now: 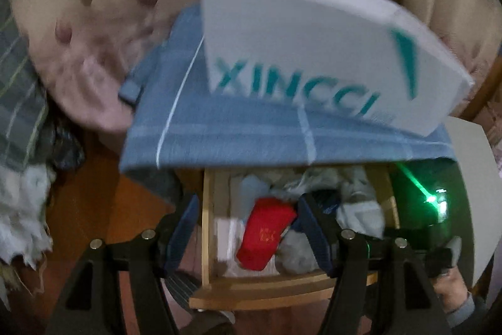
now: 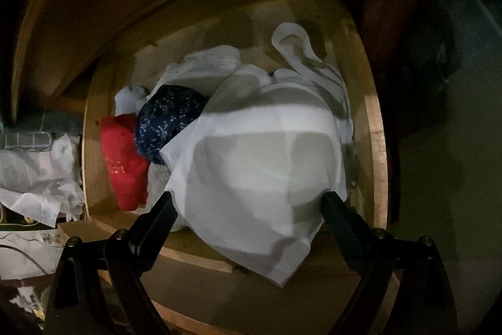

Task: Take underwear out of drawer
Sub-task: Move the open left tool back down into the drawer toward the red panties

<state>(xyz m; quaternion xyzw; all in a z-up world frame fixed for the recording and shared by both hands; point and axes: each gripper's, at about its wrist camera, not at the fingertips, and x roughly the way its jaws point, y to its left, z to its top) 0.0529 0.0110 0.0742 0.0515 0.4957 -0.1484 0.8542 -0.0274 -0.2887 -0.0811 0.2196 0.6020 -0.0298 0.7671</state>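
The left gripper's point(image 1: 248, 209) fingers point(image 1: 183, 218) stand apart, holding nothing, above the open drawer point(image 1: 266, 291); a red garment point(image 1: 266, 236) lies between them. The right gripper's point(image 2: 248, 203) fingers point(image 2: 163, 209) are spread wide on either side of a white cloth point(image 2: 251, 171) draped over the drawer's front edge, whether pressing it is unclear. Left of it lie red and navy underwear point(image 2: 169, 118). Beyond the left fingers, a white box point(image 1: 313, 43) sits on blue fabric point(image 1: 235, 134).

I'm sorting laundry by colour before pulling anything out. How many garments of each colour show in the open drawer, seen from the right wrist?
Red: 1, the red garment
Navy, white-speckled: 1, the navy garment
White or pale: 1 large white cloth, plus a white heap behind it, too tangled to split
Total: 3 distinct pieces, plus the heap
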